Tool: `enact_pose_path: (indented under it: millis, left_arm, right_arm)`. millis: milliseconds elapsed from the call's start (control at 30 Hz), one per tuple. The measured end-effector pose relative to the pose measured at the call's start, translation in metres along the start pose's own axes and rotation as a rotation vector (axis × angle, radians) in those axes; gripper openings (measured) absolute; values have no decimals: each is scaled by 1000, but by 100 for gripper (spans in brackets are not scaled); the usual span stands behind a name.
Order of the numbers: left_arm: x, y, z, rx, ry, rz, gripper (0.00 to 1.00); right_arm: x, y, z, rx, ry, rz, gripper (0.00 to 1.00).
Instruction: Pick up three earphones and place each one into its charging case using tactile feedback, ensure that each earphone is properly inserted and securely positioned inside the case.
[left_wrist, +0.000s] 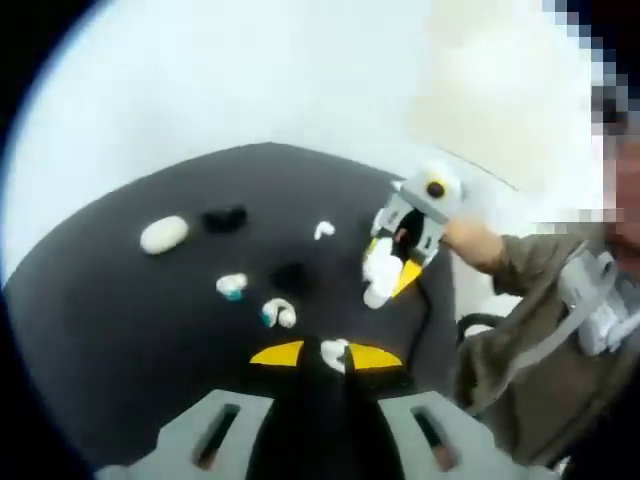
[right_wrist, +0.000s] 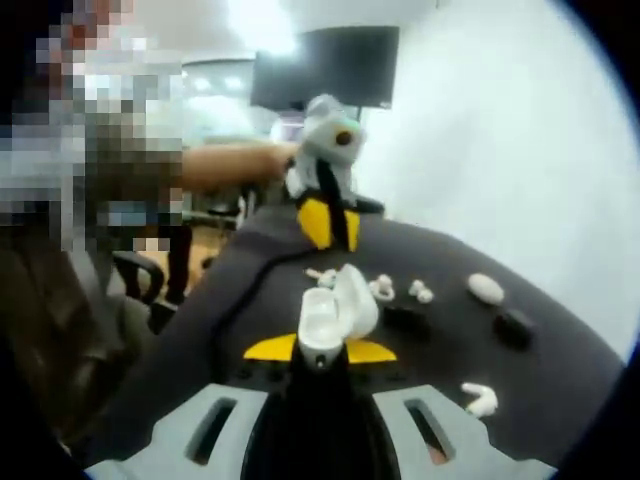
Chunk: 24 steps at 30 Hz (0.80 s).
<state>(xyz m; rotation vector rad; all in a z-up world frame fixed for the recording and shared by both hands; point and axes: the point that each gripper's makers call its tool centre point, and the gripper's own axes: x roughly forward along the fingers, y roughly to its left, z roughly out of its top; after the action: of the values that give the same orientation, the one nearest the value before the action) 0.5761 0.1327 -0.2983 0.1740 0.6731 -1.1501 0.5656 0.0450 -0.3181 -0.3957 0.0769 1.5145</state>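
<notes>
no readable text, no labels, no brand marks, no numbers, pictures blurred

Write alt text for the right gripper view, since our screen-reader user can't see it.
The right gripper holds an open white charging case upright between yellow-tipped jaws above a dark table. Beyond it, the left gripper faces the camera; loose white earphones and a black case lie on the table.

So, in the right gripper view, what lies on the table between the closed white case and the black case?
Nothing: in the right gripper view, the dark table is bare between the closed white case and the black case.
</notes>
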Motion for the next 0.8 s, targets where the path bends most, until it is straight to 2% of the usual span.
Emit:
enact_pose_path:
  millis: [100,167,233,300,367,467,533,633,800]
  left_arm:
    - [8,-11,-7,17,57,-131,10]
    - [14,-7,-10,44,88,-147,10]
    - [21,-2,-12,36,109,-147,11]
    - [23,-5,-10,-5,111,-208,11]
    - [25,-4,-7,-28,100,-239,10]
    - [29,-4,-9,-36,109,-248,10]
    - [29,-9,-11,-61,129,-283,10]
    - [27,-13,-17,-53,154,-275,10]
    - [29,-15,-19,-46,156,-273,9]
  right_arm:
    - [0,0,0,2,0,1,18]
    - [0,0,0,4,-1,2,18]
    - [0,1,0,7,-1,3,18]
    - [0,1,0,7,-2,4,18]
    - [0,2,0,9,-2,5,18]
    - [1,2,0,10,-2,6,18]
    - [1,3,0,7,-3,7,18]
    - [1,3,1,7,-2,9,18]
    - [1,4,1,5,-2,9,18]
